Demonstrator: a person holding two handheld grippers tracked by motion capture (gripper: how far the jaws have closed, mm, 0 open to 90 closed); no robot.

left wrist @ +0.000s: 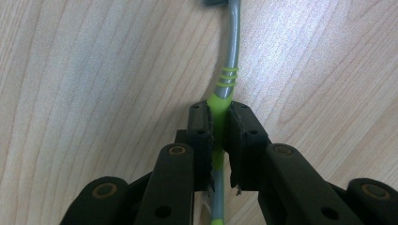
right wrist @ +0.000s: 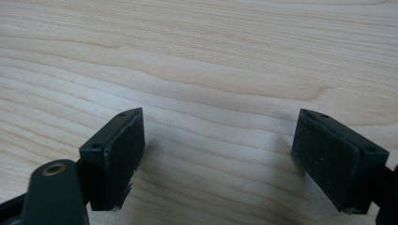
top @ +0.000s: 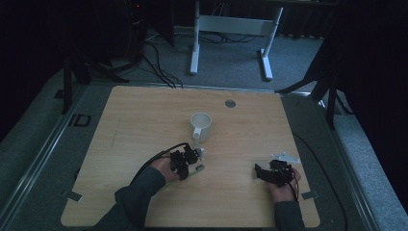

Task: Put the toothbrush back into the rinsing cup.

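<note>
Now | left hand-held gripper [left wrist: 219,136] clamps toothbrush [left wrist: 230,70] | right hand-held gripper [right wrist: 218,159] wide | no legible writing

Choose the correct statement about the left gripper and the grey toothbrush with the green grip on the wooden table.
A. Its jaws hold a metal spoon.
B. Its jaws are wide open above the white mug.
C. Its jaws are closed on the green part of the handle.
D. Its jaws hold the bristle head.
C: in the left gripper view the left gripper has both black pads pressed against the green section of the grey toothbrush, which lies on the wooden table.
</note>
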